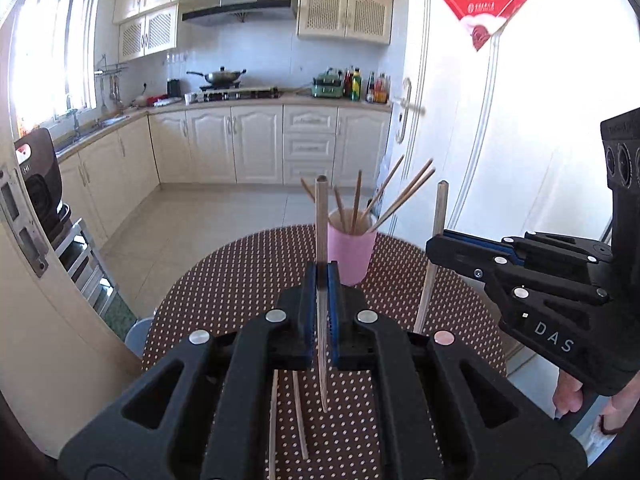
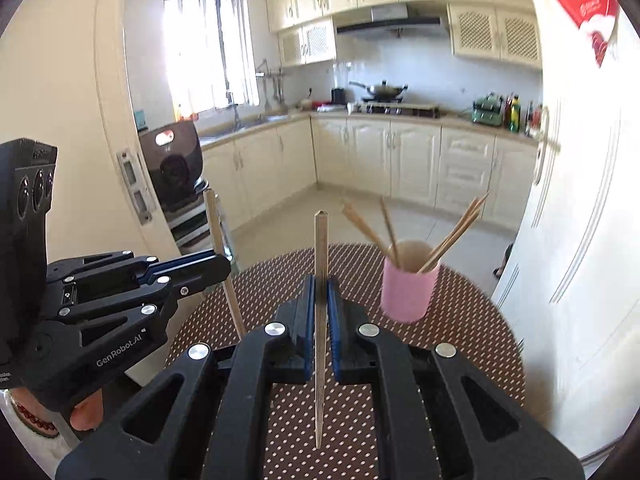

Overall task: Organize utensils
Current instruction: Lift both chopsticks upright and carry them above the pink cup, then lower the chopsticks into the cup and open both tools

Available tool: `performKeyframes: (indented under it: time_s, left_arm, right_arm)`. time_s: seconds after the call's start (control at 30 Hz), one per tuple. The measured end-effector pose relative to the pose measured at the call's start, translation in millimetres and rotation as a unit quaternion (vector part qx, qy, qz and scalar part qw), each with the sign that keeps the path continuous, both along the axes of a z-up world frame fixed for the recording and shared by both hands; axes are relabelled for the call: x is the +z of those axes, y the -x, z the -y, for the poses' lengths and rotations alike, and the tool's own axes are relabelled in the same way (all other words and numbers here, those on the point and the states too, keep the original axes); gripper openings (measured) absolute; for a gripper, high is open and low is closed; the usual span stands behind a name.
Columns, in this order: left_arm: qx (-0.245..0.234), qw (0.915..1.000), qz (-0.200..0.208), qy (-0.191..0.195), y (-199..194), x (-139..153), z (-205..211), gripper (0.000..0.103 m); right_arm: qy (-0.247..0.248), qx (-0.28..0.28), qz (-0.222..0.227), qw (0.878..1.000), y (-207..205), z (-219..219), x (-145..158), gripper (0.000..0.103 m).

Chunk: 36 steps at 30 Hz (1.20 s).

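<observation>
Left gripper point(image 1: 322, 276) clamped on chopstick point(image 1: 321, 216); right gripper point(image 2: 320, 292) clamped on another chopstick point(image 2: 320, 240); pink cup point(image 1: 352, 252) near table's point(image 1: 240, 272) far edge.

The pink cup point(image 1: 352, 254) hides its chopsticks' point(image 1: 356, 204) lower ends — loose chopsticks point(image 1: 300, 416) run off frame.

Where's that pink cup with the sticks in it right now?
The pink cup stands on the dotted table at its far edge, just beyond the left gripper; in the right wrist view it sits right of centre.
</observation>
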<state>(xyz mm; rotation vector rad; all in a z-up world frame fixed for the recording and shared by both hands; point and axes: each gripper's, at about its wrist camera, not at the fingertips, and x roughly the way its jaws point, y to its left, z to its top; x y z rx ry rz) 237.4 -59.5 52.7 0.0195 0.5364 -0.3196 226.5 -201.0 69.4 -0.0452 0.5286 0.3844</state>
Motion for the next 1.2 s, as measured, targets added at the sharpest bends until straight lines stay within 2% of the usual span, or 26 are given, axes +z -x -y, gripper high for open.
performKeyframes:
  time_s: [0.27, 0.37, 0.6, 0.77, 0.97, 1.13, 1.2]
  left_arm:
    - [0.001, 0.9968, 0.070, 0.039, -1.4, 20.8, 15.0, 0.006]
    - [0.004, 0.9928, 0.101, 0.064, -7.8, 29.3, 19.4, 0.006]
    - [0.035, 0.9833, 0.161, 0.078, -30.4, 41.3, 35.3, 0.006]
    - [0.043, 0.9797, 0.176, 0.084, -57.1, 45.3, 46.9, 0.006]
    - [0.048, 0.9735, 0.201, 0.097, -79.7, 41.1, 57.9, 0.006]
    - [0.052, 0.9699, 0.214, 0.103, -93.0, 29.2, 66.1, 0.006]
    - [0.049, 0.9713, 0.209, 0.101, -100.3, 23.8, 70.7, 0.006]
  right_arm:
    - [-0.007, -0.039, 0.070, 0.997, 1.2, 24.6, 21.2, 0.005]
    - [-0.014, -0.051, 0.099, 0.994, -2.5, 31.3, 29.2, 0.005]
    - [-0.031, -0.072, 0.157, 0.984, -26.9, 42.5, 49.0, 0.005]
    - [-0.061, -0.083, 0.187, 0.977, -47.4, 58.6, 57.7, 0.005]
    - [-0.070, -0.102, 0.219, 0.968, -67.7, 72.2, 58.8, 0.005]
    - [-0.077, -0.106, 0.215, 0.968, -85.1, 79.2, 47.2, 0.005]
    - [-0.075, -0.105, 0.209, 0.969, -92.4, 80.9, 39.9, 0.005]
